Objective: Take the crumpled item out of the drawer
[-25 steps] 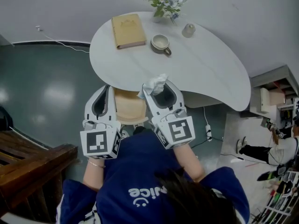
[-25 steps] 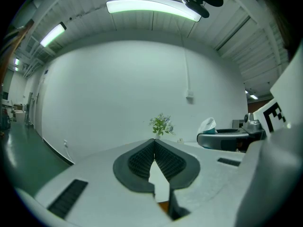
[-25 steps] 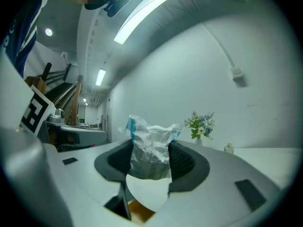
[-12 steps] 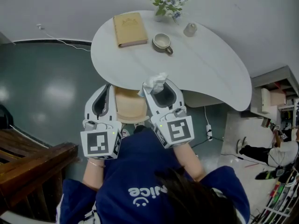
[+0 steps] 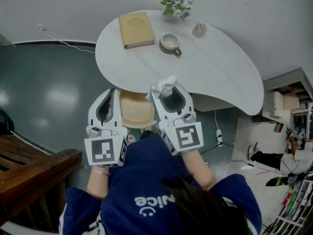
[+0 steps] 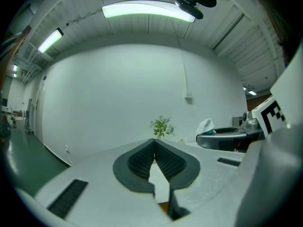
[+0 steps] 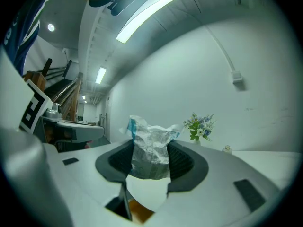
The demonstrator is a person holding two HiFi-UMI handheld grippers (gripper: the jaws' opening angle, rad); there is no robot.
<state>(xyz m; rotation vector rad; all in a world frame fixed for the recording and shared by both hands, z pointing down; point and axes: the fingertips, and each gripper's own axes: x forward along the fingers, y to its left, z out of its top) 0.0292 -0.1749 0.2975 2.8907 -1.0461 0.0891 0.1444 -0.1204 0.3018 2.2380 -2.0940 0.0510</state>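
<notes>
A crumpled white and blue wrapper (image 5: 163, 86) (image 7: 150, 151) sits pinched between the pads of my right gripper (image 5: 162, 91) (image 7: 150, 160), held just above the near edge of the white table (image 5: 215, 67). The open wooden drawer (image 5: 136, 112) shows tan below, between the two grippers. My left gripper (image 5: 115, 95) (image 6: 154, 161) is to the left of the drawer, its ribbed pads pressed together with nothing between them.
On the table stand a tan book (image 5: 135, 30), a cup on a saucer (image 5: 170, 43), a small flower vase (image 5: 172, 4) and a little jar (image 5: 198, 30). Dark wooden furniture (image 5: 34, 173) is at the lower left. Shelving (image 5: 288, 99) lies at the right.
The right gripper with the wrapper has edged slightly up and right toward the table. The left gripper has stayed put.
</notes>
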